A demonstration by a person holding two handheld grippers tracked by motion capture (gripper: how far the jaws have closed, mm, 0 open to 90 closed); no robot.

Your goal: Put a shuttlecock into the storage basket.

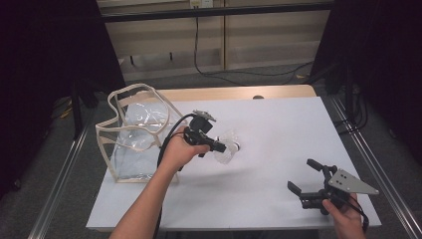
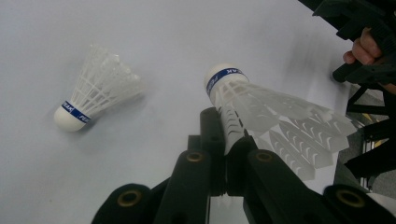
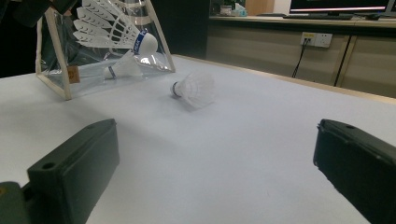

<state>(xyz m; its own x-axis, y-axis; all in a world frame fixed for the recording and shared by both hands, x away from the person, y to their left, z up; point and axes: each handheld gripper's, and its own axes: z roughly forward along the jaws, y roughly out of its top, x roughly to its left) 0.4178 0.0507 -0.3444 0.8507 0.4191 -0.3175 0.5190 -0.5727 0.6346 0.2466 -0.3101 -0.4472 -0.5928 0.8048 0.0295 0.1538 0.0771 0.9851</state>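
We are holding a shuttlecock in the left gripper, its fingers pinched tight on the feathered skirt just behind the cork. The cork is pointing away from the gripper body and the feathers are fanning out to one side of the fingers. In the high view the gripper is hanging a little above the middle of the white tabletop, just to the right of the clear bag.

A second shuttlecock is lying on its side on the tabletop, near the held one but apart from it. In the right gripper view a third shuttlecock is resting inside the clear bag, low against its front wall. The bag is standing upright with its cream-edged mouth open at the top, on the left part of the tabletop.

We are keeping the right gripper low over the near right corner of the tabletop, well apart from the shuttlecocks. Its fingers are spread wide with nothing between them.
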